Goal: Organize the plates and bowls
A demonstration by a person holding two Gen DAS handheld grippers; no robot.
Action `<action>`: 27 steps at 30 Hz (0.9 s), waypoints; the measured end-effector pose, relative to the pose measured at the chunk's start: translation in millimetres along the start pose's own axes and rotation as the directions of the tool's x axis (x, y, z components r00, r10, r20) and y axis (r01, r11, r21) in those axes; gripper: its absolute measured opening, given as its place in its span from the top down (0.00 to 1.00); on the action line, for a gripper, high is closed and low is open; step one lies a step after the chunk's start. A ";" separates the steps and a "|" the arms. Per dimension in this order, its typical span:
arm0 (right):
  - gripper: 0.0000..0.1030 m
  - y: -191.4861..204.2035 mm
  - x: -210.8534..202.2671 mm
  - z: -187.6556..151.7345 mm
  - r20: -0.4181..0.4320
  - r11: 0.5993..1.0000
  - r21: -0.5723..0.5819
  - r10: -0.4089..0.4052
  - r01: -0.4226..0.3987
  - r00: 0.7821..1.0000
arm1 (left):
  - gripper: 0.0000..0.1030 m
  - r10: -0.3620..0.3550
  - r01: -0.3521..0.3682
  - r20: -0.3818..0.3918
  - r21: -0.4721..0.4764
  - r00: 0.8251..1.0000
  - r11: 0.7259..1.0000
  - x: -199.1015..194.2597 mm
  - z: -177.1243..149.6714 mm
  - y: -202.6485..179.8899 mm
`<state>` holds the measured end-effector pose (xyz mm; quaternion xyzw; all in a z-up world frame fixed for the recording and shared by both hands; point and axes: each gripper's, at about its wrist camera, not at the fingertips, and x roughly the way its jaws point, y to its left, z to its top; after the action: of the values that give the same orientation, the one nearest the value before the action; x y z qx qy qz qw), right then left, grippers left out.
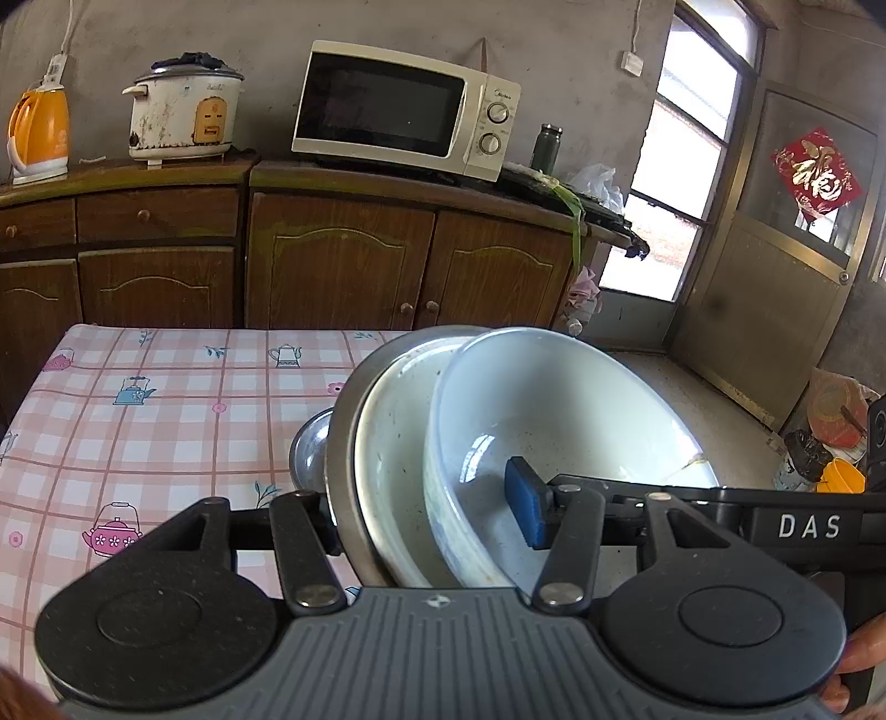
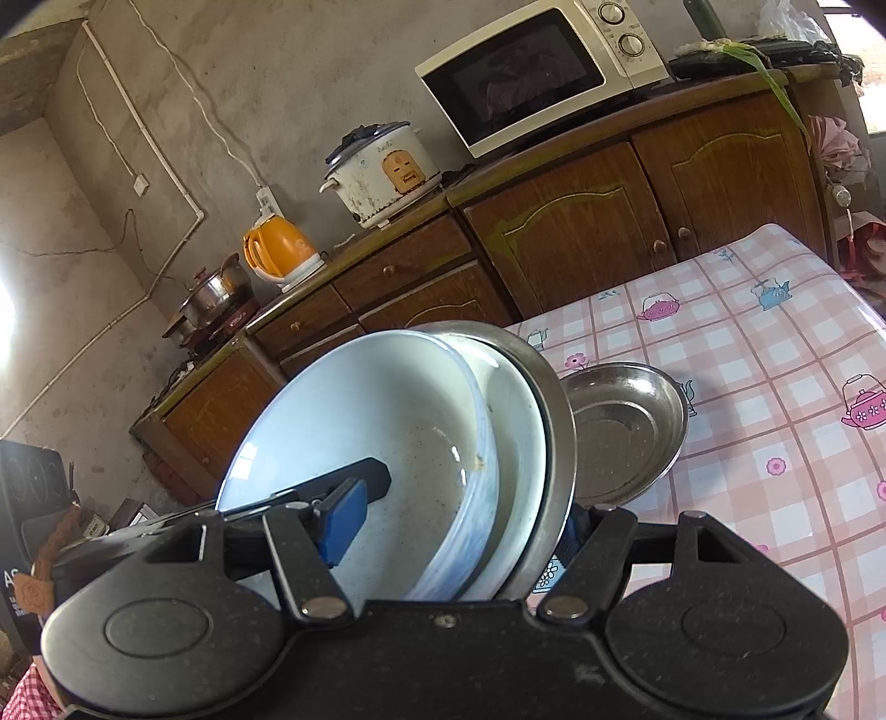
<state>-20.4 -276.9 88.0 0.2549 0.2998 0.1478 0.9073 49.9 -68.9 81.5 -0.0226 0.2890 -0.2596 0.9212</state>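
A table under a pink checked tablecloth (image 1: pixel 166 399) printed with little teapots and flowers fills the near part of this rough kitchen, and over its edge both grippers clamp one tilted stack of dishes. The left gripper (image 1: pixel 426 515) has its fingers closed on the stack, one blue pad (image 1: pixel 526 509) pressed inside the white bowl (image 1: pixel 554 410); the other finger is hidden behind the steel. The right gripper (image 2: pixel 459 526) grips the same stack, jaws wide, its blue pad also inside the bowl. The bowl nests in a white plate (image 1: pixel 387 471), and that sits in a steel plate (image 1: pixel 343 471). Just beside the stack, at about three o'clock in the right wrist view, a small steel dish (image 2: pixel 626 432) rests on the cloth. Beyond the table runs a brown wooden cabinet (image 1: pixel 338 260) along a bare grey plaster wall (image 1: pixel 266 33). On it stand an orange electric kettle (image 1: pixel 39 133) at ten o'clock, a stained white rice cooker (image 1: pixel 183 116), a cream microwave (image 1: pixel 404 111) near twelve, and a dark flask (image 1: pixel 545 147). A bright window (image 1: pixel 681 166) and a metal door with a red paper charm (image 1: pixel 817 171) close the room at two o'clock.
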 end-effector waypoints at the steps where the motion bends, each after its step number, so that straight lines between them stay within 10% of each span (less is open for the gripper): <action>1: 0.20 -0.3 0.0 0.8 0.002 1.000 0.000 0.000 0.000 1.000 | 0.49 -0.001 0.001 0.001 0.001 1.000 1.000 0.4 1.0 -0.3; 27: 0.20 -8.7 -2.4 21.0 0.050 1.000 -0.010 -0.001 0.002 0.999 | 0.49 -0.013 0.012 0.037 0.031 0.999 0.999 10.9 19.4 -12.9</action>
<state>-8.2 -292.9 98.8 0.2538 0.2763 0.1421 0.9160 62.1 -87.5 94.4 -0.0149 0.2675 -0.2694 0.9250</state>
